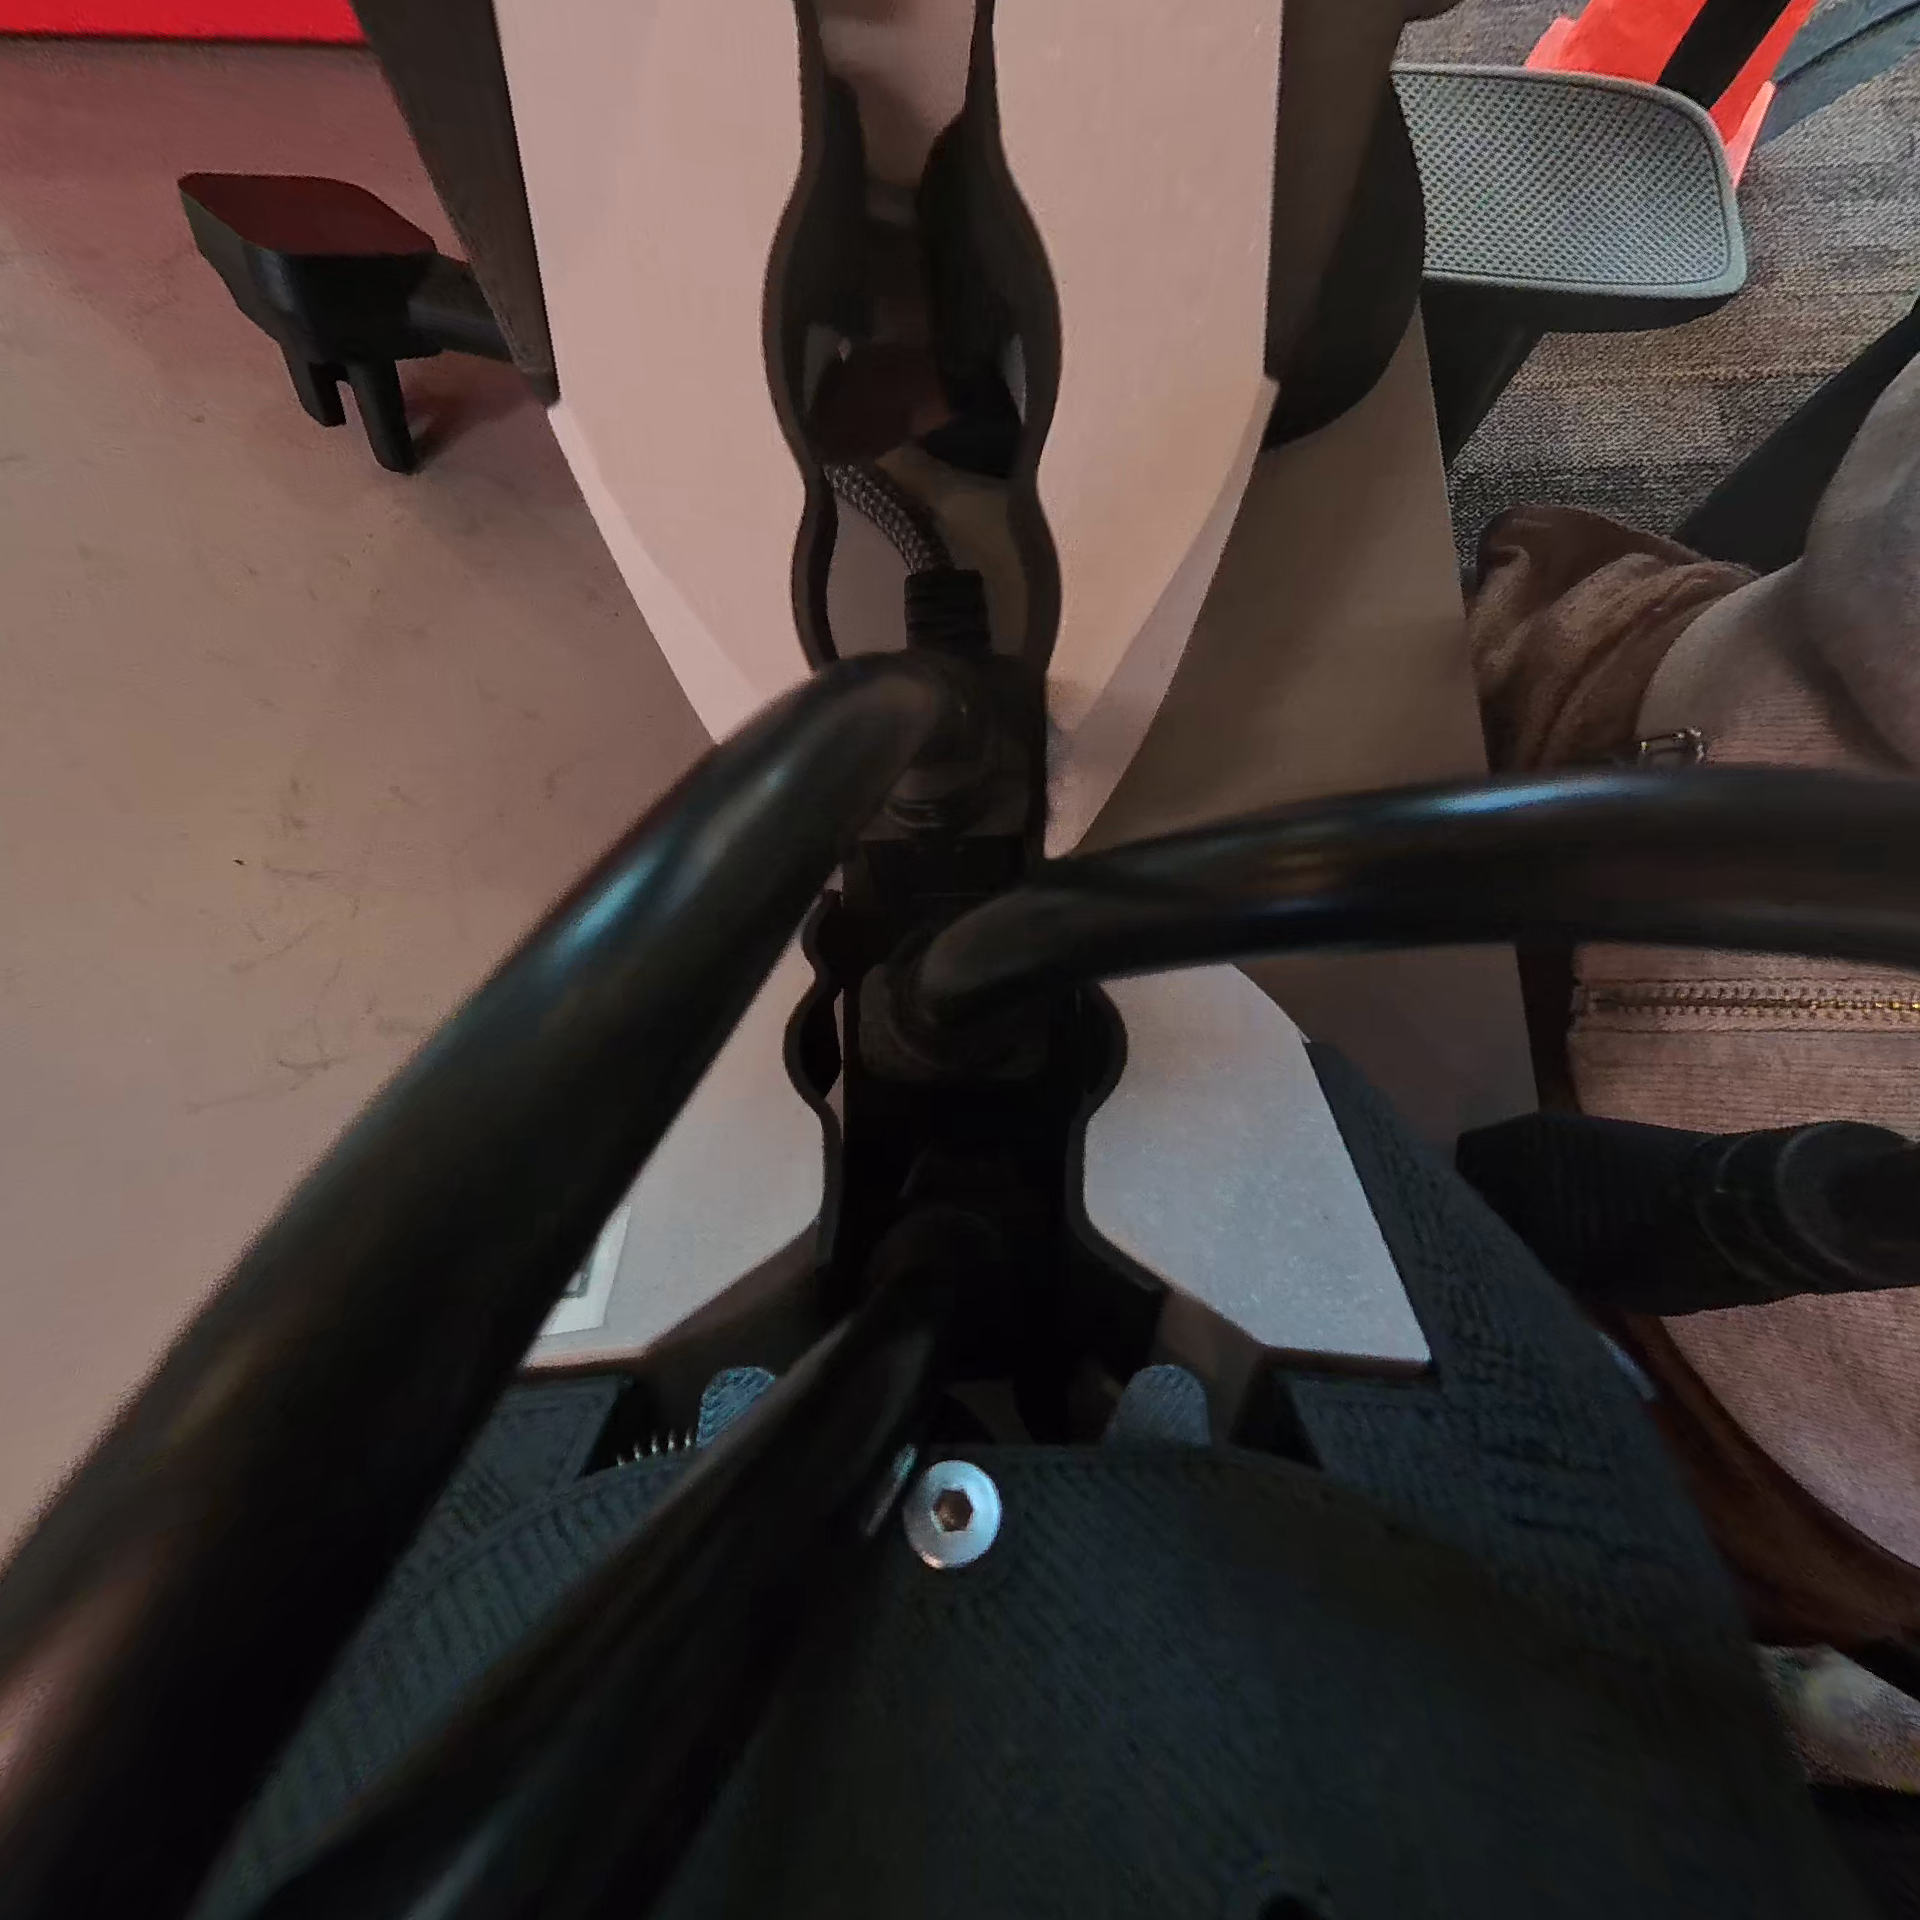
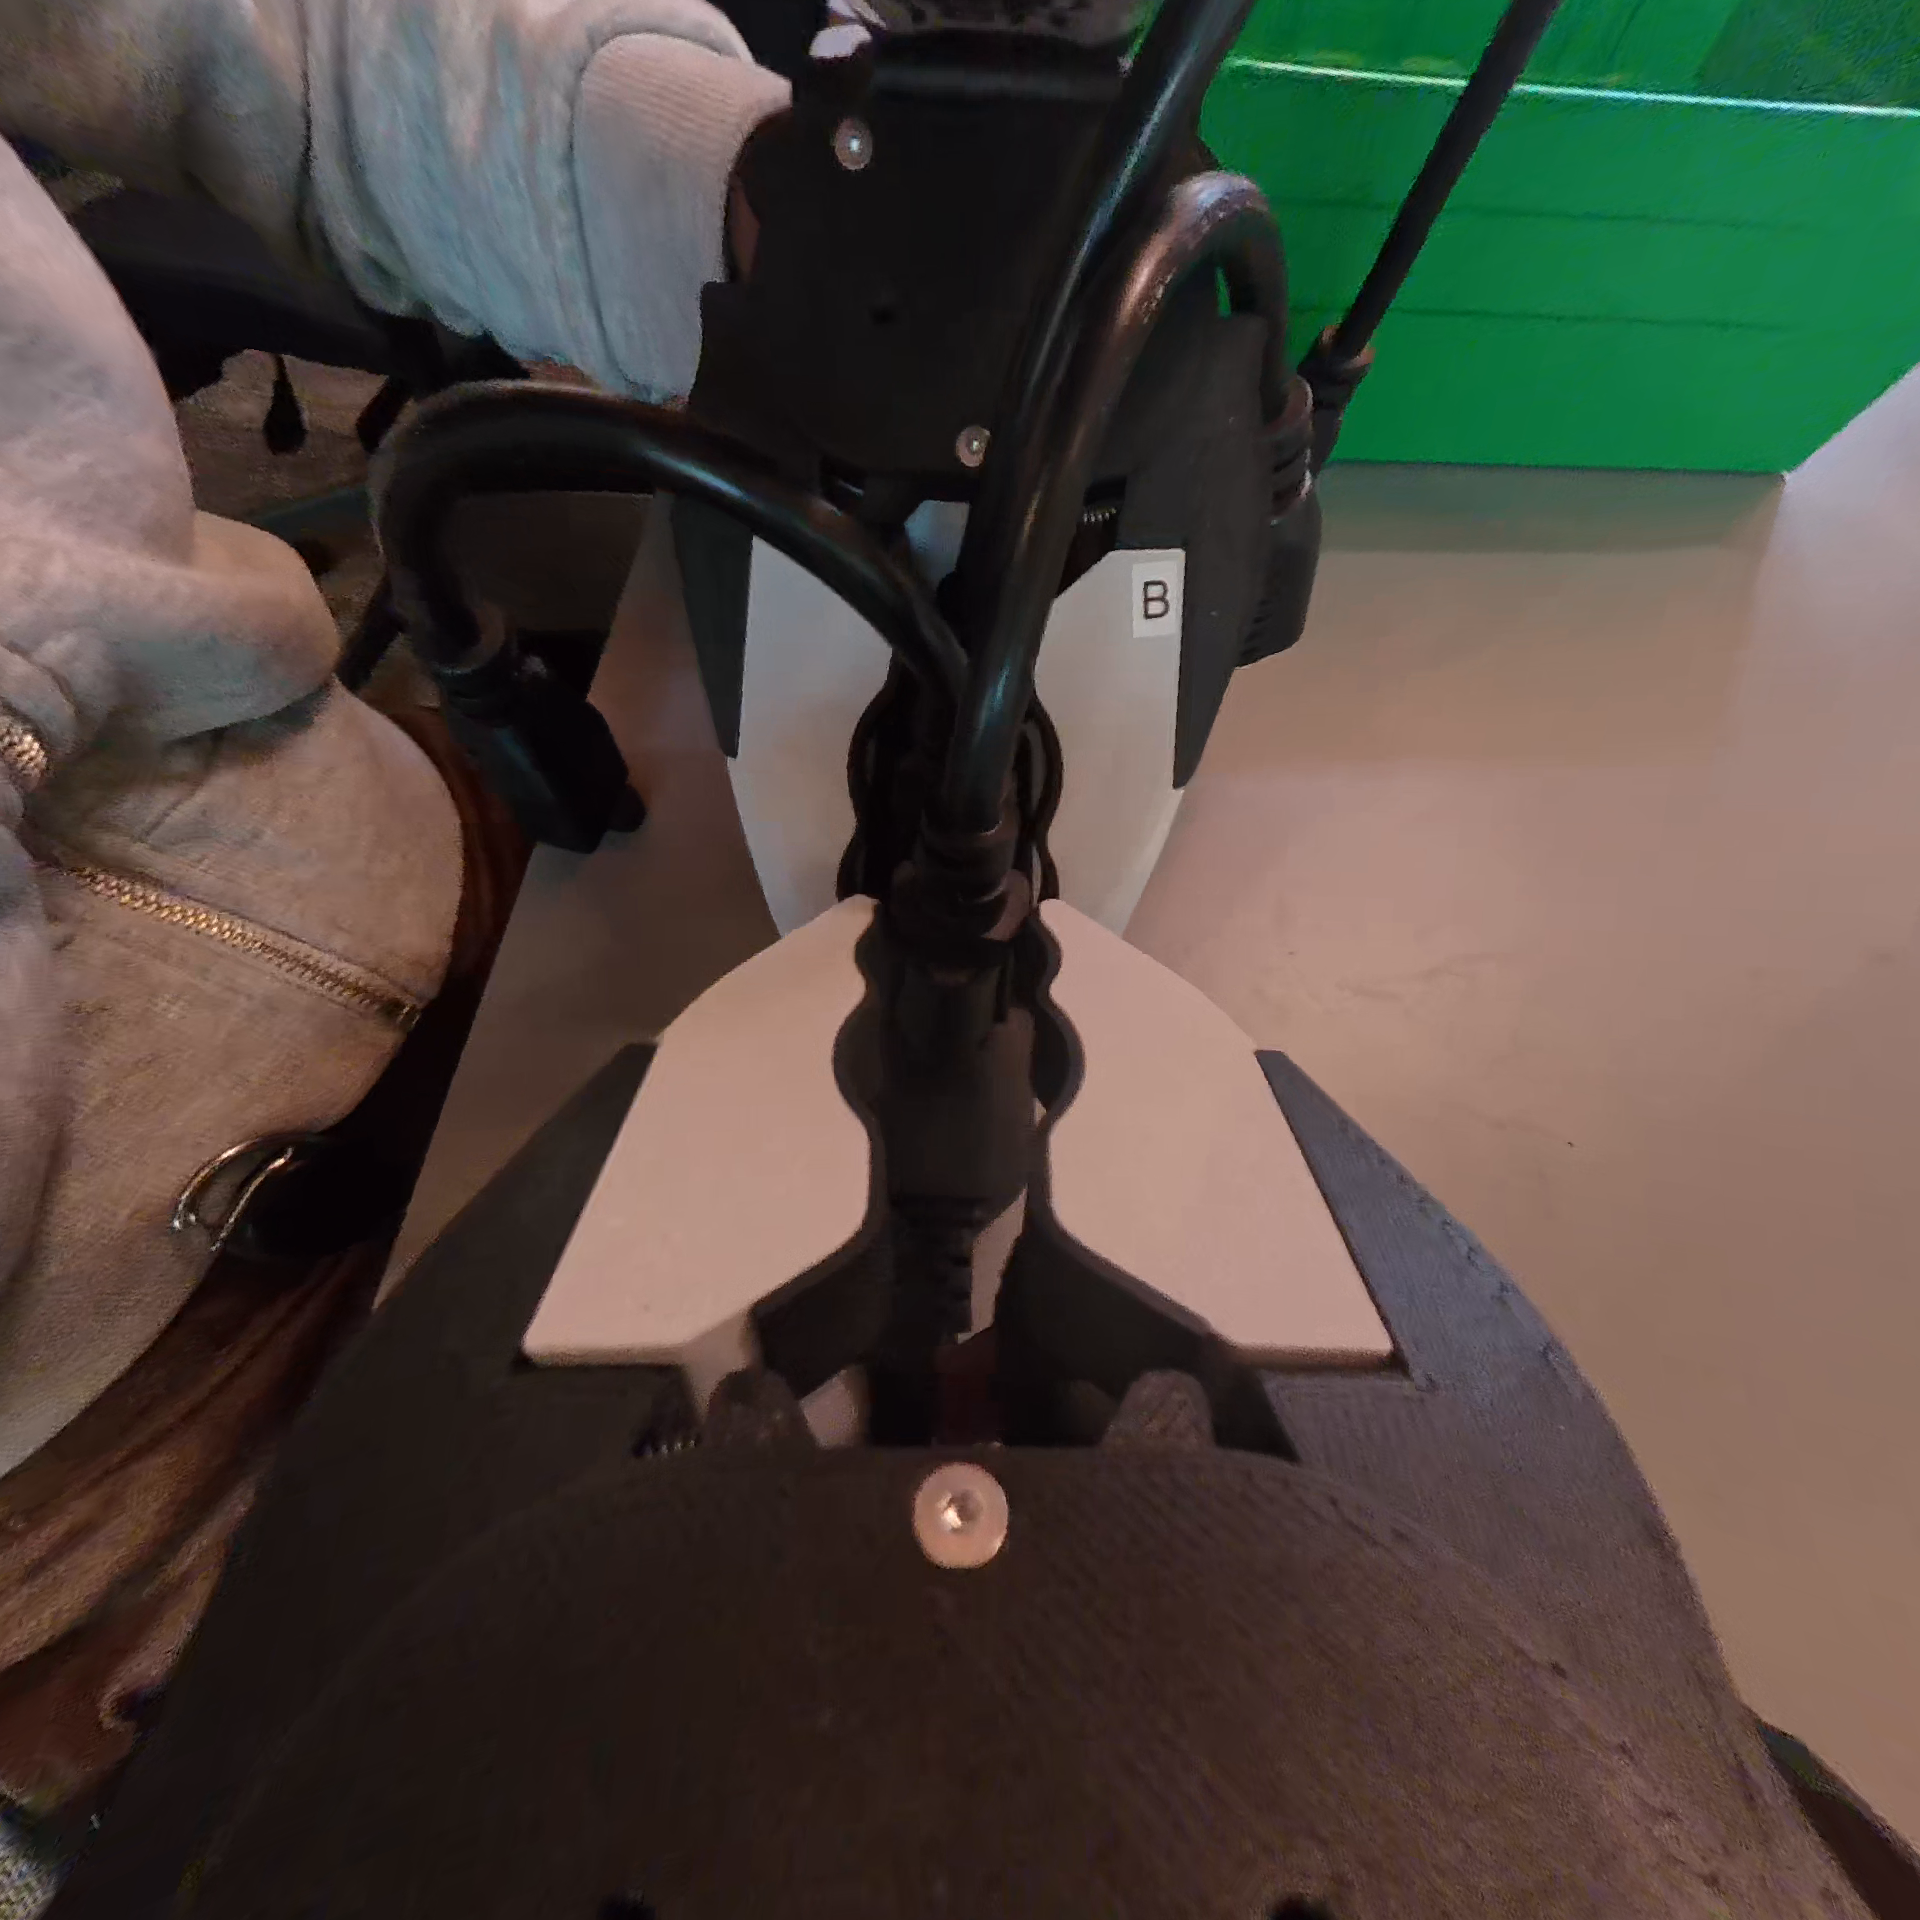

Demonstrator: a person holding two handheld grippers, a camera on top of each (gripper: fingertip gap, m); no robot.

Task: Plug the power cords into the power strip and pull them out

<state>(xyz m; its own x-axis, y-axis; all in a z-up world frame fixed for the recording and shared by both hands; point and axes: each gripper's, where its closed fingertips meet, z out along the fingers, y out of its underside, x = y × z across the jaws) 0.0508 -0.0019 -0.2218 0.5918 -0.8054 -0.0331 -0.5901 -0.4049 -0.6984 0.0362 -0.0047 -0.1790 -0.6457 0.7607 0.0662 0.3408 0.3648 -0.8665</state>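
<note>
The two grippers face each other tip to tip above the table. My left gripper [image 1: 940, 966] is shut on a small black power strip [image 1: 935, 1049]. Two thick black cords [image 1: 1455, 852] run out of the strip. My right gripper [image 2: 956, 920] is shut on a black plug [image 2: 935, 1101] with a ribbed strain relief, and its cord runs back toward the gripper base. In the left wrist view the right gripper [image 1: 925, 675] holds this plug [image 1: 940, 613] against the strip. The joint is hidden, so I cannot tell if it is seated. The left gripper [image 2: 951, 831] shows opposite in the right wrist view.
Loose cord ends [image 2: 520, 748] hang left and right of the left gripper. A black block with a red top [image 1: 301, 270] lies on the beige table [image 1: 260, 831]. A grey mesh chair [image 1: 1558, 187] and a person's clothing [image 2: 156, 831] are close by. A green box [image 2: 1610, 260] stands behind. Spacing between my two grippers at the tips: around 4 cm.
</note>
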